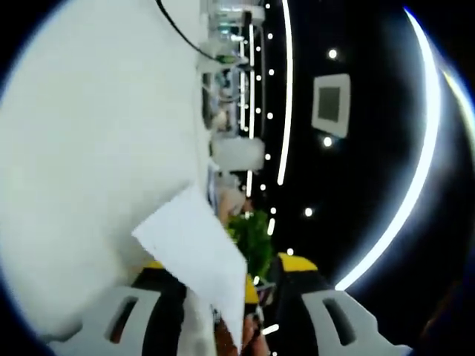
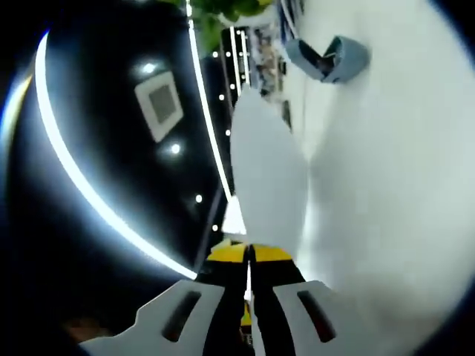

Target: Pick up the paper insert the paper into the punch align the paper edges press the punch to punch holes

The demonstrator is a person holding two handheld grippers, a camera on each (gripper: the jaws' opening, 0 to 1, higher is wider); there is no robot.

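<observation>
White paper (image 2: pixel 267 174) pinched in the right tongs (image 2: pixel 249 278), up off the bench (image 2: pixel 393 185).
Right tongs are clamped on the sheet's edge. Left tongs (image 1: pixel 223 311) have the same paper (image 1: pixel 197 252) between them, can't tell if they're actually squeezing it. Blue-grey punch (image 2: pixel 330 58) sits on the bench further off.

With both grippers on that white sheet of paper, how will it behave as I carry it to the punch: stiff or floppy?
Probably floppy: the paper bows between the grips in the right gripper view, where the right gripper pinches its edge with jaws together. It looks light, so it may flutter. In the left gripper view, the sheet's corner juts free past the left gripper, so it could crease if pulled unevenly.
</observation>
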